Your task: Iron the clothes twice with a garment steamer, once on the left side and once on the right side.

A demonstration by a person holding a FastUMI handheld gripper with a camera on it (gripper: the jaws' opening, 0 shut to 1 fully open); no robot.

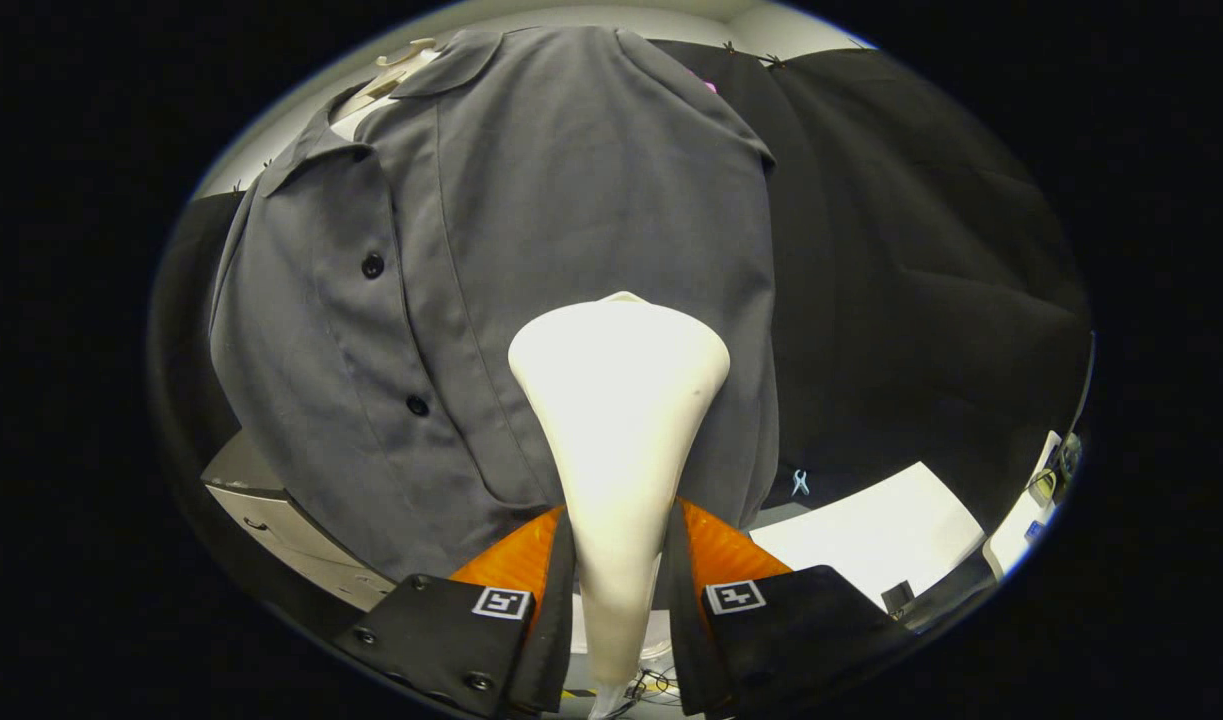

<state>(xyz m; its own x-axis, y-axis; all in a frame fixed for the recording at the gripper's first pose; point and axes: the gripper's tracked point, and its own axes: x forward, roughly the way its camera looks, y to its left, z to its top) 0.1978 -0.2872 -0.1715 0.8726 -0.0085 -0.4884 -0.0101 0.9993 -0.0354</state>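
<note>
The grey shirt [531, 300] hangs just beyond the fingers, its right edge beside the black wall cloth, with open room there above the white table [871, 530]. The gripper [621, 560] pinches the white steamer [621, 400] handle; its head rests against the shirt's right panel.

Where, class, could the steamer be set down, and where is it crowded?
Free: the white surface right of the claw, below the black cloth. Crowded: ahead, where the steamer, gripped between both fingers, faces the grey shirt; cabinet lower left.
</note>
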